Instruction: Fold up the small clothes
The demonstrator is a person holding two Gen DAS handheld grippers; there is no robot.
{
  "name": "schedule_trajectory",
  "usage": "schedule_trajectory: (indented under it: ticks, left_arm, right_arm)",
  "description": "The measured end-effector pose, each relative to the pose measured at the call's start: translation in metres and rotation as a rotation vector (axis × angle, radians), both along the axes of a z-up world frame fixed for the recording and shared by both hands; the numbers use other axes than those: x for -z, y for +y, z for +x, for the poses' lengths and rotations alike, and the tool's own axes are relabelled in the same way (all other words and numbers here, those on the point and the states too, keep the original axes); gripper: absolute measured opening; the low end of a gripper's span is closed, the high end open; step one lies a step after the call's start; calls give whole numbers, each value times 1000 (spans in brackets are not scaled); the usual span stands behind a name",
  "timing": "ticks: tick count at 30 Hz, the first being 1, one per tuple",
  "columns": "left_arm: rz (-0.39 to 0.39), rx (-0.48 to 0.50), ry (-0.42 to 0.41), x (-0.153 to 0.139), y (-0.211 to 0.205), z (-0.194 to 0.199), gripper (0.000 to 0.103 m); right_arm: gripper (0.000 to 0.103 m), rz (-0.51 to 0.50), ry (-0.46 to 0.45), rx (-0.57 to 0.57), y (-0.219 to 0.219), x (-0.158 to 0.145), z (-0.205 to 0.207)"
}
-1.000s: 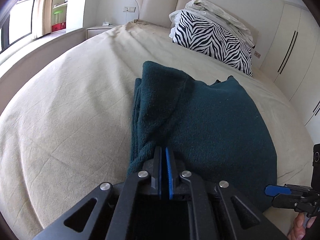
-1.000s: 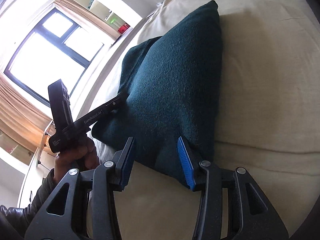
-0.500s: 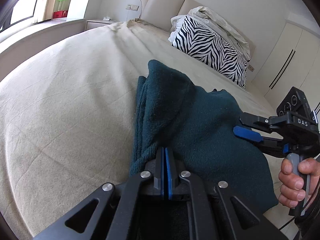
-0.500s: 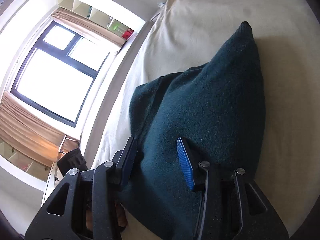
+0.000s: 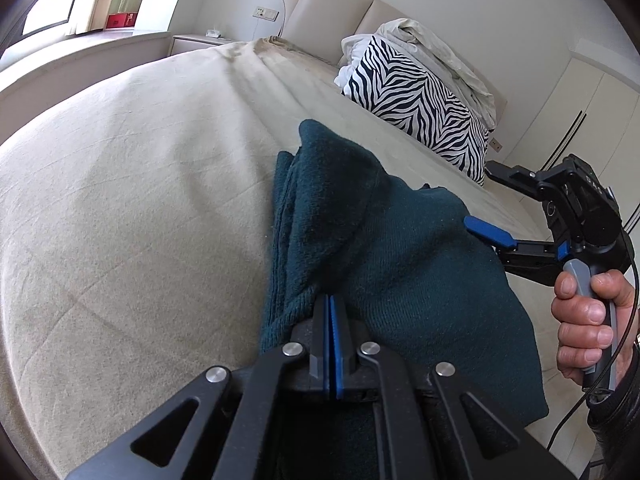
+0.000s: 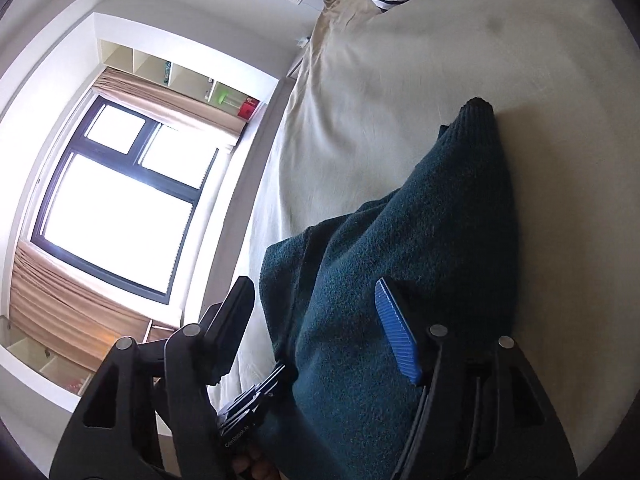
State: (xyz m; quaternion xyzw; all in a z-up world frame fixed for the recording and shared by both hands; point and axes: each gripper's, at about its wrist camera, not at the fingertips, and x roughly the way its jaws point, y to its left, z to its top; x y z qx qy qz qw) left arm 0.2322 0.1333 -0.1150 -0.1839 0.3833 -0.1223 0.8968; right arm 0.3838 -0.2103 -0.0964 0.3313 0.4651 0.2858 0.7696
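Sweater [image 5: 400, 264] lies part-folded on the bed [image 5: 140, 200]; your left tongs [image 5: 329, 320] stay pinched shut on its near edge. Your right tongs [image 6: 320, 328], jaws wide w/ nothing gripped, have swung from beside the hem to straddle the fabric, so next fold looks ready once you close.

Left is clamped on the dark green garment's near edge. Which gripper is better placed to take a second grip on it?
Right. The right gripper is open with its jaws straddling the dark green garment, so it probably only needs to close. The left gripper is already shut on the near edge.
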Motion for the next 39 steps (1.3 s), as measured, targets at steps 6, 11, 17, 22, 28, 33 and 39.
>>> schedule_trajectory:
  ticks: [6,11,17,22,28,33,39]
  left_arm:
    - [-89,10,15,5,11,5,7]
    - [-99,5,18,3,11,4,7]
    - [-107,2,19,4,14,3,7]
    - [-183,1,27,10,25,6,7]
    - [-180,1,22,8,24,4,7]
    - [-165,4,20,6,21,4,7]
    - [-147,-12,12,-2,17,5,7]
  right_arm:
    - [41,17,87,140,-26,36,34]
    - [51,43,22,86,-1,1,30]
    - [52,-39,51,-122,104,11,48]
    - [49,-38,13,-55,110,22,61]
    - [53,21,-37,-125,76,-8,8]
    - [57,-17,-184,-204,43,15,-63]
    - [61,-107,-221,-158,11,-13,-109]
